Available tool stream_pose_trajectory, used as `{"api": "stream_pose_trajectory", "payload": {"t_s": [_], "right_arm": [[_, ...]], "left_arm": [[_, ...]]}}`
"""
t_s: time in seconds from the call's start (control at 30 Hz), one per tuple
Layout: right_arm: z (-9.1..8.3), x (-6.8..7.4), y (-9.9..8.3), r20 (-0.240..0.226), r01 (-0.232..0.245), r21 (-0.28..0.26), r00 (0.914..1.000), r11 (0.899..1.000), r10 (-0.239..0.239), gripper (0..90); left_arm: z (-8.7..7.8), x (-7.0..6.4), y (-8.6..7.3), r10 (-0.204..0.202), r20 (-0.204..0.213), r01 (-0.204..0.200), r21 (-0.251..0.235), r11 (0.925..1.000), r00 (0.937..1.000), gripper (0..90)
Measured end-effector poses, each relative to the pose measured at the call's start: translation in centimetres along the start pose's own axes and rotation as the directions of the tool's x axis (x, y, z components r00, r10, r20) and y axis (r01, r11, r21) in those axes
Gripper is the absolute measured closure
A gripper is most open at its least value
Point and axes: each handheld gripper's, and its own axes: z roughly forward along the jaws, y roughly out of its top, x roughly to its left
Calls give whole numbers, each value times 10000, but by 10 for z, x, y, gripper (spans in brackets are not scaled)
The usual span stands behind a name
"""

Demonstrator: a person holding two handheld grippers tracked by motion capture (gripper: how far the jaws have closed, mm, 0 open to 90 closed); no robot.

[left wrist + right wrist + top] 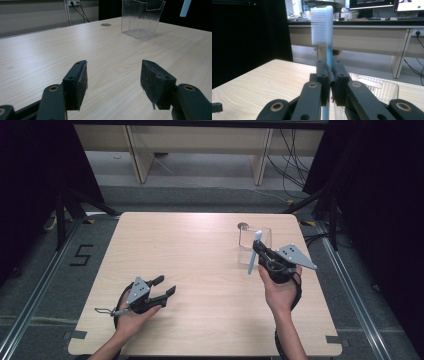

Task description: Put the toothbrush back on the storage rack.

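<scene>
Left gripper: the left gripper (166, 286) rests low over the near left of the worktop (190, 255), jaws spread wide with nothing between them; its own view shows bare wood between the pads.
Right gripper: the right gripper (256, 246) is raised over the right side of the worktop, jaws clamped on a toothbrush (253, 253).
Toothbrush: light blue handle, white bristle head; upright in the right gripper view, held partway along the handle, head above the jaws, lower end hanging free.
Holder: a clear ribbed plastic holder (255, 242) stands open-topped toward the far right of the worktop, just behind the toothbrush, apparently empty.
Step in hand: likely carrying the toothbrush to the holder.
Next move: probably line the handle's lower end over the opening, lower it inside, then release.
</scene>
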Motion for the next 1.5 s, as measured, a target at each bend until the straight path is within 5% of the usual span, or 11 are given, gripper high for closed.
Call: {"api": "stream_pose_trajectory", "payload": {"t_s": [1.5], "right_arm": [[9,-45,24,1117,69,-151,9937,9999,-51,861]], "left_arm": [[1,0,0,-30,-67,30,23,10000,10000,382]]}}
